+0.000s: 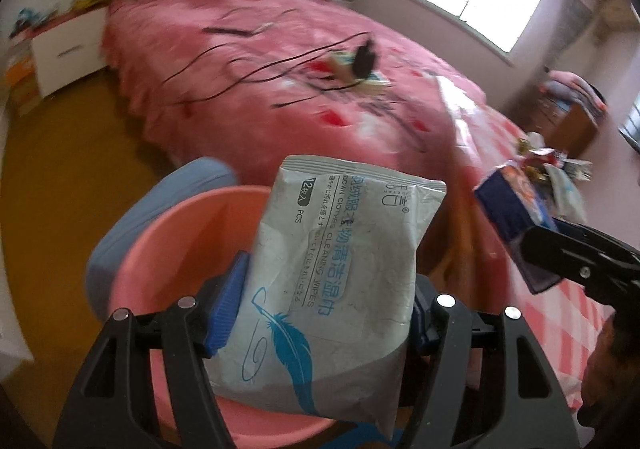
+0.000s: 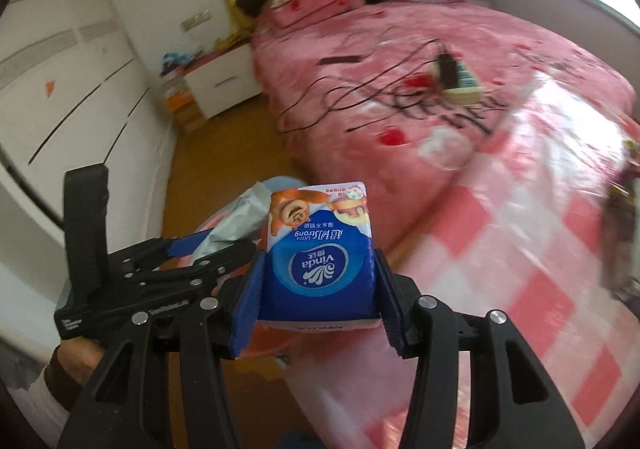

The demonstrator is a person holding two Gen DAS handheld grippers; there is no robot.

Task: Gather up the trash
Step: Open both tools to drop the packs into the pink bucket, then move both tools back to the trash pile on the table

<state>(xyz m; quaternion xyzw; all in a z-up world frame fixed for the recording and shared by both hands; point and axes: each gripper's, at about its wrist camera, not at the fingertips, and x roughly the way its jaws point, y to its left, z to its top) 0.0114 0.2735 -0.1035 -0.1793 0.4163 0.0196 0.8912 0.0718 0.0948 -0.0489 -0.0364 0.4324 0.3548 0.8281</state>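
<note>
My left gripper (image 1: 320, 317) is shut on a grey-white wet-wipes packet (image 1: 344, 249) printed with a blue feather. It holds the packet upright over a pink plastic basin (image 1: 180, 233). My right gripper (image 2: 320, 307) is shut on a blue Vinda tissue pack (image 2: 320, 261), its blue pads (image 2: 248, 309) pressing both sides. Each gripper shows in the other's view. The right gripper (image 1: 532, 249) carries the tissue pack (image 1: 516, 209) at the right edge. The left gripper (image 2: 224, 245) holds the wipes packet (image 2: 236, 225) at the left. The basin's bottom is hidden by the packet.
A bed with a pink cover (image 1: 280, 61) fills the middle, strewn with black cables (image 2: 360, 89) and a charger (image 2: 448, 69). Several wrappers (image 1: 552, 165) lie heaped at its near right corner. A blue round seat (image 1: 160, 201) stands behind the basin. White drawers (image 2: 224, 77) stand across the wooden floor (image 1: 68, 137).
</note>
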